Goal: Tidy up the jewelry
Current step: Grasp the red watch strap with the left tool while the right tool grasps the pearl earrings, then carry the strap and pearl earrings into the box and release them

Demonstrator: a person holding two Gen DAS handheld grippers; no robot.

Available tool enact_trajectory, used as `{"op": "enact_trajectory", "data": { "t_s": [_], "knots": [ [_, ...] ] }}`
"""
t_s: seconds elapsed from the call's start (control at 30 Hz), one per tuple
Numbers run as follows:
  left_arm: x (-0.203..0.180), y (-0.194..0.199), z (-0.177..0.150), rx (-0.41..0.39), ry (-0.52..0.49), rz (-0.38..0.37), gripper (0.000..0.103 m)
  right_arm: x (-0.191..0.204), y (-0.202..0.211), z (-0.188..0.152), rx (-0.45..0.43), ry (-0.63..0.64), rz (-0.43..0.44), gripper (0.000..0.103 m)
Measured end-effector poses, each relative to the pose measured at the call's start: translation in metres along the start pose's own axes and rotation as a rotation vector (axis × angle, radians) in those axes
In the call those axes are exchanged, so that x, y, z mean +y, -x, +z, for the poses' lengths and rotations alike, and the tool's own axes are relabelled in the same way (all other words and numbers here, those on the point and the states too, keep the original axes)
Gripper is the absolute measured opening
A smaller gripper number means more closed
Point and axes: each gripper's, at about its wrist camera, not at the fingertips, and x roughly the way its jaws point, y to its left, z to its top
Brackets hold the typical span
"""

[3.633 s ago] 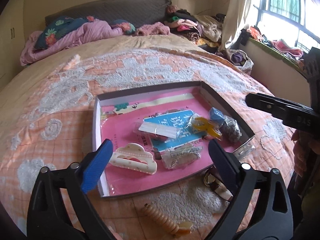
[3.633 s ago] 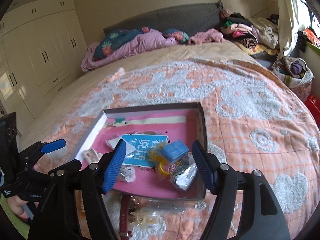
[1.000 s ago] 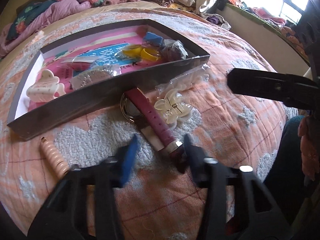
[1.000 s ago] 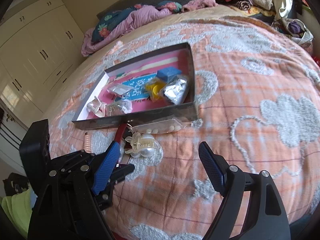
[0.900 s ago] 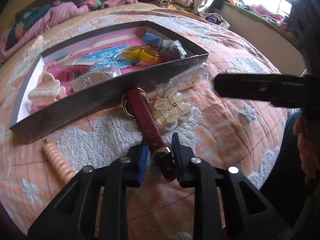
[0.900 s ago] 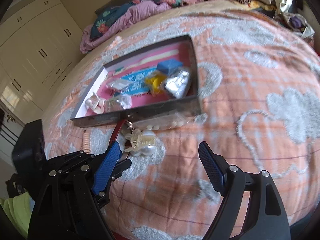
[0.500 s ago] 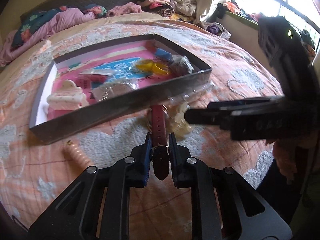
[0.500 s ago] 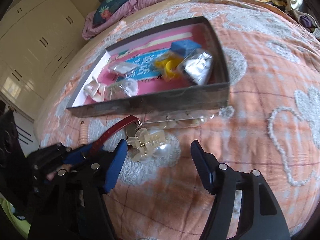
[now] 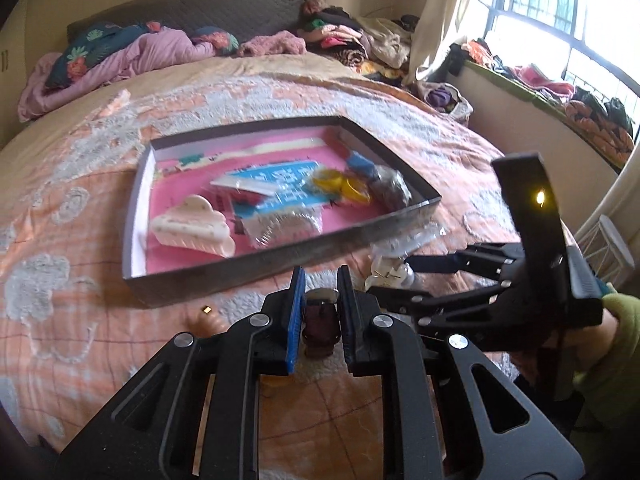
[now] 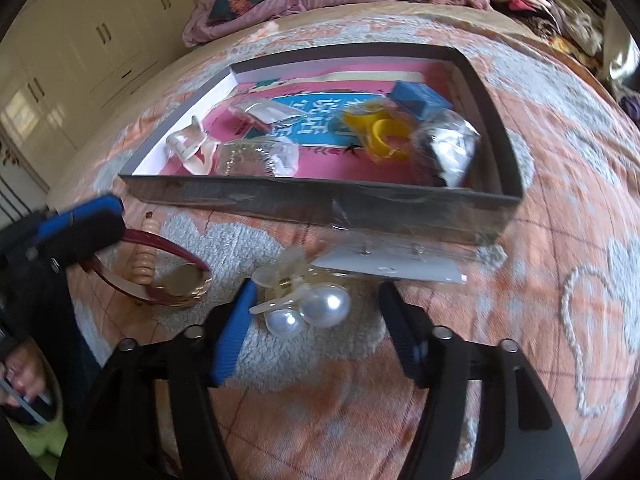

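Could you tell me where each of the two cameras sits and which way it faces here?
Left wrist: rides the left gripper, looking down its fingers, shut on the watch strap, toward the box; the right gripper and a sleeve show.
Right wrist: rides the right gripper, jaws closing around the pearl hair clip, not yet pressing it; the left gripper shows.
Shared: box, watch, clip, bedspread.

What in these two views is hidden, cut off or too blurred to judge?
- Watch: the left view shows only its strap end in the left tool; its dial faces away in the right view.
- Pearl clip: mostly behind the right tool in the left view; the right view's blur hides pad contact.
- Bagged items in the box: glare.
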Motion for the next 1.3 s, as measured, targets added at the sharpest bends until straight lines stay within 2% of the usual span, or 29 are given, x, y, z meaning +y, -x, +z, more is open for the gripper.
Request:
{"op": "enact_trajectory", "data": {
  "t_s": [0.03,0.07,0.23,0.43,0.67,0.83,1.3],
  "knots": [
    [0.002,0.000,0.001,-0.003,0.006,-0.001,0.010,0.002,-0.002,0.000,0.001,0.014,0.001,0.044],
    [0.004,0.001,0.002,-0.007,0.012,-0.002,0.010,0.004,-0.002,0.000,-0.003,0.026,-0.002,0.043],
    [0.012,0.009,0.009,-0.031,0.030,-0.004,0.010,0.004,0.009,-0.003,-0.019,0.016,0.033,0.043],
    [0.021,0.022,0.025,-0.078,0.032,0.003,0.010,0.008,0.042,-0.003,-0.091,-0.001,0.096,0.043],
    [0.038,0.027,0.045,-0.108,0.043,0.033,0.010,0.004,0.074,0.018,-0.191,-0.016,0.096,0.043],
    [0.046,0.022,0.057,-0.107,0.032,0.056,0.010,-0.001,0.082,0.034,-0.231,-0.017,0.083,0.043],
    [0.049,-0.002,0.083,-0.095,0.021,0.052,0.010,-0.011,0.082,0.063,-0.277,-0.028,0.039,0.043]
  ]
}}
